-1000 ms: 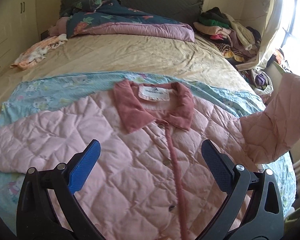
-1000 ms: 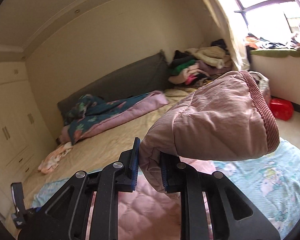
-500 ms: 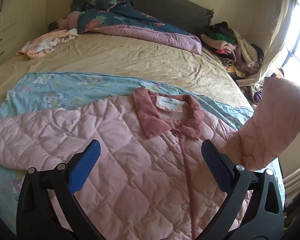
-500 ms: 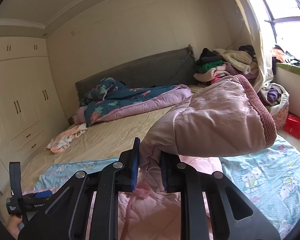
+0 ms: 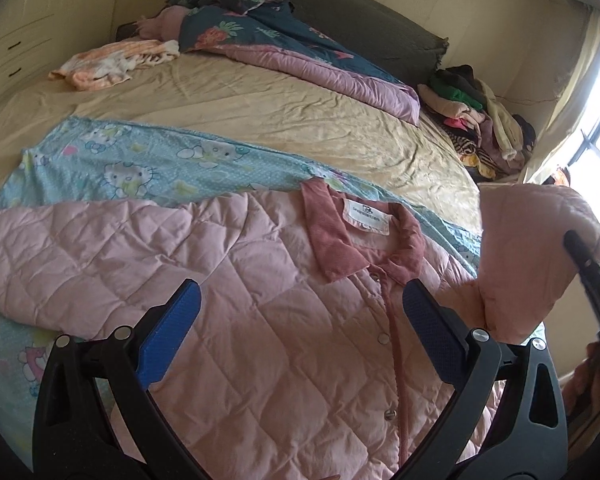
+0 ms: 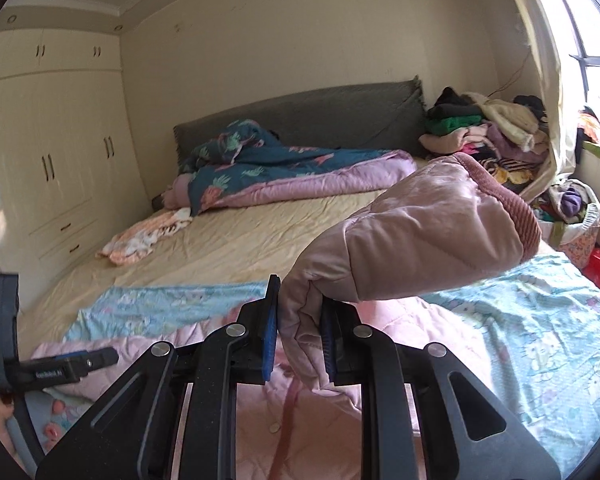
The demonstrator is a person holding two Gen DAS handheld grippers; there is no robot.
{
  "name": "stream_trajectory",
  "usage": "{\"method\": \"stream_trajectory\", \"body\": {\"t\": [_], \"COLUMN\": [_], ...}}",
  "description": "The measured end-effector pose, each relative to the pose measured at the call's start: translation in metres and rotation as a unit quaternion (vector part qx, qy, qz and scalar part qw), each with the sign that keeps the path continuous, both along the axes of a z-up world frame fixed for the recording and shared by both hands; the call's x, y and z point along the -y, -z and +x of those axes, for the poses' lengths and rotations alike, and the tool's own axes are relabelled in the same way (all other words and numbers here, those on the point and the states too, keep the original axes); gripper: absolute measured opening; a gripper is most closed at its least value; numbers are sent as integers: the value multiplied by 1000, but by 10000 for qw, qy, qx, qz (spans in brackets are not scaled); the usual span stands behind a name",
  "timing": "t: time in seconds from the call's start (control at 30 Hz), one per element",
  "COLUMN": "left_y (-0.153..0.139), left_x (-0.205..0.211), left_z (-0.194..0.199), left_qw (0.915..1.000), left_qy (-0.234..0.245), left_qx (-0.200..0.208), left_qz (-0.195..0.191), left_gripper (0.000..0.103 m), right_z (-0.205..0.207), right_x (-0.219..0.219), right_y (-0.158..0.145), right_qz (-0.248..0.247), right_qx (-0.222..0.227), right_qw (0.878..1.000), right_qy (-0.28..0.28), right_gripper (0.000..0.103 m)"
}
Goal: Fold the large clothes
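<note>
One pink quilted jacket (image 5: 228, 312) lies front-up across the lower frame, dusty-rose collar (image 5: 340, 236) spread. Right gripper (image 6: 298, 334) clamps its lifted sleeve (image 6: 420, 240); left gripper (image 5: 300, 320) hovers, fingers apart. Beneath lies a blue cartoon sheet (image 5: 140, 164) on the beige bed (image 5: 260, 108); a clothes pile (image 5: 480, 120) sits upper right.

Pink quilted jacket (image 5: 228, 304), blue cartoon-print sheet (image 5: 140, 164).
</note>
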State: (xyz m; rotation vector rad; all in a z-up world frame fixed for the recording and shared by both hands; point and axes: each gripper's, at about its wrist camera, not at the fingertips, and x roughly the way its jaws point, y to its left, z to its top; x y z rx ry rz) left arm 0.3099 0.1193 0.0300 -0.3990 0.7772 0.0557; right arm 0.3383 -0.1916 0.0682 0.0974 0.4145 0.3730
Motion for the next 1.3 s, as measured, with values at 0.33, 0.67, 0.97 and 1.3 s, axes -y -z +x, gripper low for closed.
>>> {"method": "stream_trajectory", "body": {"t": [0.33, 0.67, 0.97, 1.3], "left_y": [16, 31, 47, 81], "left_x": [-19, -23, -25, -21], "left_z": [-4, -2, 0, 8], "left_qw": [9988, 9976, 9902, 9849], "left_qy": [-69, -77, 128, 83], "left_qx": [-22, -113, -190, -557], "left_qz": [-474, -677, -1381, -1635], "left_gripper": [95, 95, 95, 95], "right_z": [5, 3, -7, -27], "right_x": [-56, -100, -123, -83], "right_y": [52, 115, 136, 101], "right_qz": [-544, -736, -848, -289], "right_qx": [-496, -1313, -1825, -1746], "right_qw": [9953, 9801, 9655, 9730], "right_qy": [-623, -1292, -1653, -1483], "right_gripper": [18, 21, 40, 81]}}
